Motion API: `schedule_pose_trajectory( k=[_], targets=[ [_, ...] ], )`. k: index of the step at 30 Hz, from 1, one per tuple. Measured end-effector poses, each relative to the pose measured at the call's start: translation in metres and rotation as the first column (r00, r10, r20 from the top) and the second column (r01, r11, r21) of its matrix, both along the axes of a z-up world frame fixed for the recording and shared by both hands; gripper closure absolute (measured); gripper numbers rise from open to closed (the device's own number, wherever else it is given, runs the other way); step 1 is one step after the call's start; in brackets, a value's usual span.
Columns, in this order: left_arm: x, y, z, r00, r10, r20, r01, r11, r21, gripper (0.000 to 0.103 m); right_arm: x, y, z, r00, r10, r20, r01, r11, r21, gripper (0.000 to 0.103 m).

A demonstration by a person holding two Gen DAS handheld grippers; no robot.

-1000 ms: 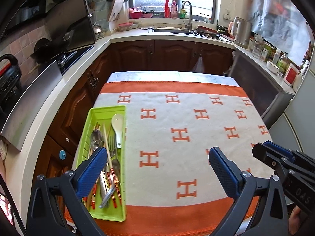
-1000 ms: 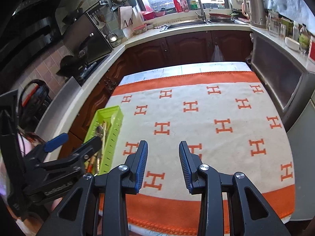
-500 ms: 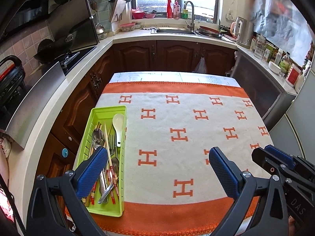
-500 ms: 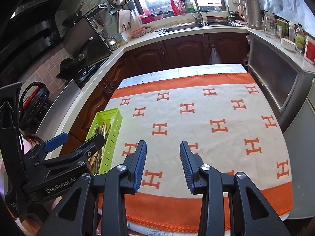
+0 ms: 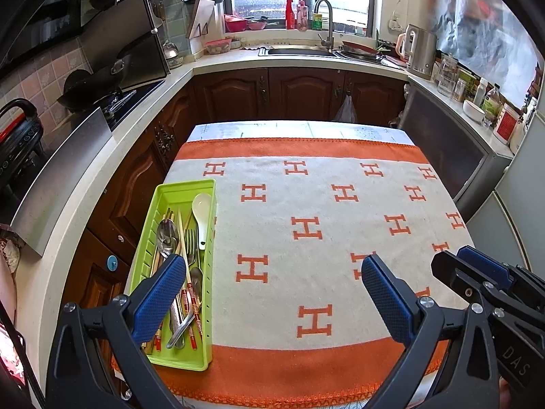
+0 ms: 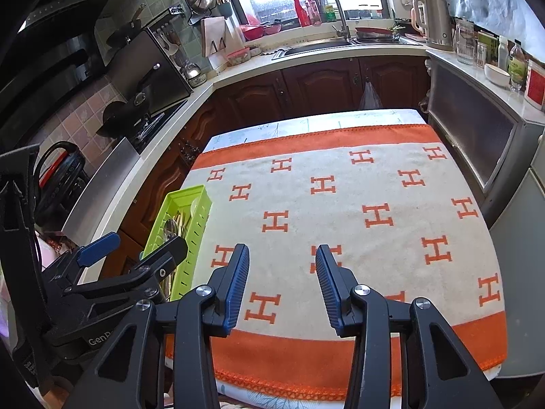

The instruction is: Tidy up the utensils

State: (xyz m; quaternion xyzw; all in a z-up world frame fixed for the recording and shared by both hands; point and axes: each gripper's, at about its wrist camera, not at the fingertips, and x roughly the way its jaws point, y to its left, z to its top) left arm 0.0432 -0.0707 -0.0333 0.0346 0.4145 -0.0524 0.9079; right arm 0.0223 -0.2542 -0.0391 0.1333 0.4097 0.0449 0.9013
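A lime green utensil tray (image 5: 184, 191) lies on the table's left side and holds a white spoon (image 5: 201, 211), a metal spoon (image 5: 167, 235), a fork (image 5: 192, 238) and several chopsticks. It also shows in the right wrist view (image 6: 190, 204). My left gripper (image 5: 272, 272) is open wide and empty, held above the table's near edge, its left finger over the tray's near half. My right gripper (image 6: 282, 266) is open and empty above the near middle of the table.
The table carries a white and orange cloth (image 5: 323, 211) with H marks. Brown cabinets and a worktop with a sink (image 5: 299, 51), a kettle (image 5: 420, 51) and a stove (image 5: 112, 99) surround it. A grey appliance (image 5: 453, 156) stands at the right.
Both grippers have drawn back and risen a little from the table, so more of the kitchen shows. Both stay open and empty. The tray has not moved.
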Motion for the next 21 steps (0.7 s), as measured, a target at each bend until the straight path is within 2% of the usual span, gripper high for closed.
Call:
schedule_pose_trajectory(
  k=[21],
  targets=[
    [-0.0022, 0.0004, -0.0024, 1.000, 0.002, -0.012, -0.002, 1.000, 0.003, 0.001, -0.0002, -0.0011, 0.0004, 1.000, 0.000, 0.000, 0.000, 1.000, 0.003, 0.062]
  ],
)
